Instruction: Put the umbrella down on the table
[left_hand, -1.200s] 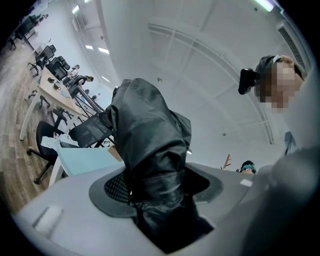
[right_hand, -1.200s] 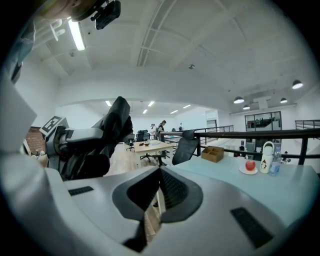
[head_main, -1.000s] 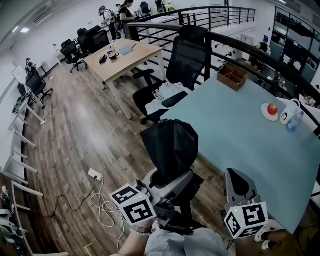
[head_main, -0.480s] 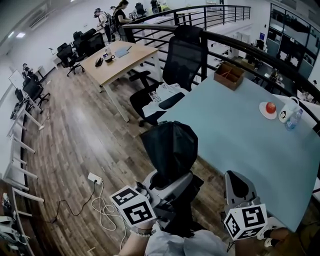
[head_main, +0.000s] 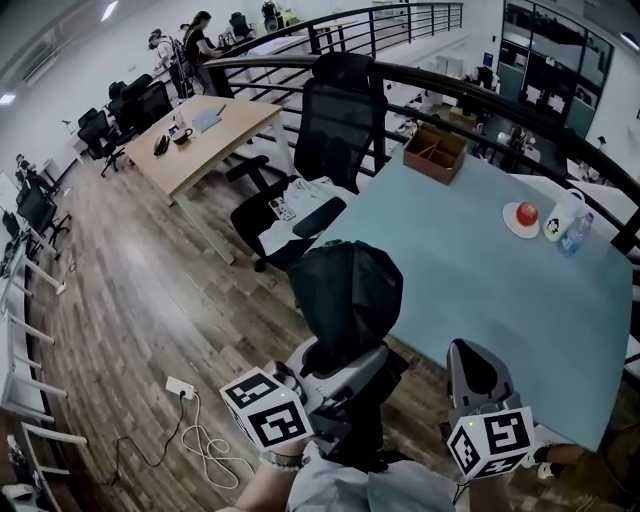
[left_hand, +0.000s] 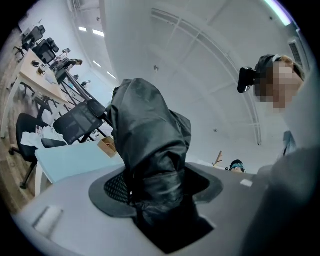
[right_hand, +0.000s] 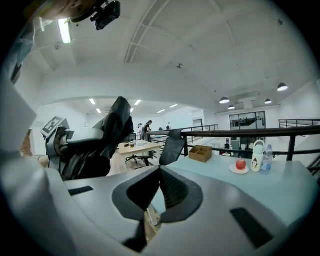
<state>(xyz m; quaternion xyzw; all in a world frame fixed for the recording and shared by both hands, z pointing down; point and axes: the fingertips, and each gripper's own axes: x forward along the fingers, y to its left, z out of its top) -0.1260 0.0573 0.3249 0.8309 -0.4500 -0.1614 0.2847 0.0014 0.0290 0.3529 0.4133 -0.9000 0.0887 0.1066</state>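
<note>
Item, umbrella (head_main: 345, 295): black, folded into a loose bundle. We hold it upright in the air by the near left corner of the table (head_main: 480, 300), not resting on anything.

Item, left gripper (head_main: 338, 372): jaws clamped on the lower part of the umbrella. Our left gripper view shows the black fabric filling the gap between them.

Item, right gripper (head_main: 478, 372): jaws closed together with nothing between them, idle at the near right.

Item, table top: wooden box (head_main: 434, 153) at the far edge. At the far right stand an apple (head_main: 527, 213) on a plate, a mug (head_main: 563, 217) and a bottle (head_main: 578, 235). The broad middle is bare. An office chair (head_main: 335, 120) stands at the far left side.

Change noted: over the last second our view has swung, so the box and apple sit further left in frame and more of the table lies ahead. Both grippers and the umbrella keep their place before us.

We judge this the approach. The umbrella has yet to be carried out over the bare middle and lowered.
</note>
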